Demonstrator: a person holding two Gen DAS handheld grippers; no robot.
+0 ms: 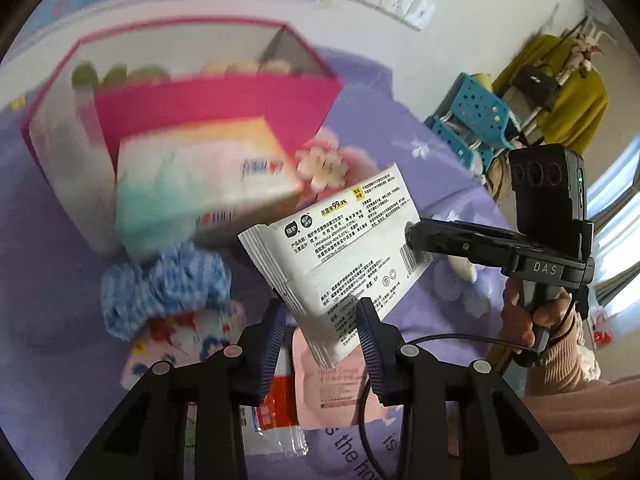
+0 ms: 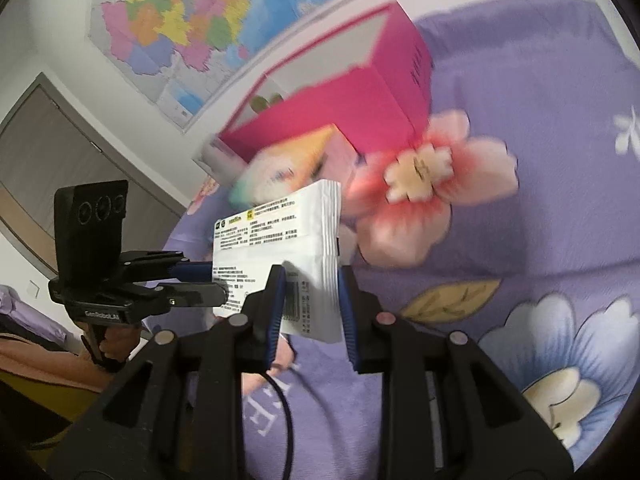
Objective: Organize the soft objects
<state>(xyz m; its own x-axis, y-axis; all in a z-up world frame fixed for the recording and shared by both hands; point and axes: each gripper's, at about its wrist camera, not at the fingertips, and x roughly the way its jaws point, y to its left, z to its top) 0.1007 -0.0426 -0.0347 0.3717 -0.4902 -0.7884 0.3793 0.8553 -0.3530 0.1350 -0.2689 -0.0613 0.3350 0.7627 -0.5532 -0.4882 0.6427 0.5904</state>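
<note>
A white wipes pack with black print hangs above the purple bedsheet, held from both ends. My left gripper is shut on its lower end, a blue pad against each side. My right gripper comes in from the right and pinches the pack's barcode edge. In the right wrist view the same pack sits between my right gripper's pads, and the left gripper clamps its far left edge. Behind stands an open pink box with a blurred pastel tissue pack leaning against it.
On the flowered purple sheet lie a blue gingham scrunchie, a patterned cloth, a pink packet and a red and white packet. Blue plastic stools stand beyond the bed. A map hangs on the wall.
</note>
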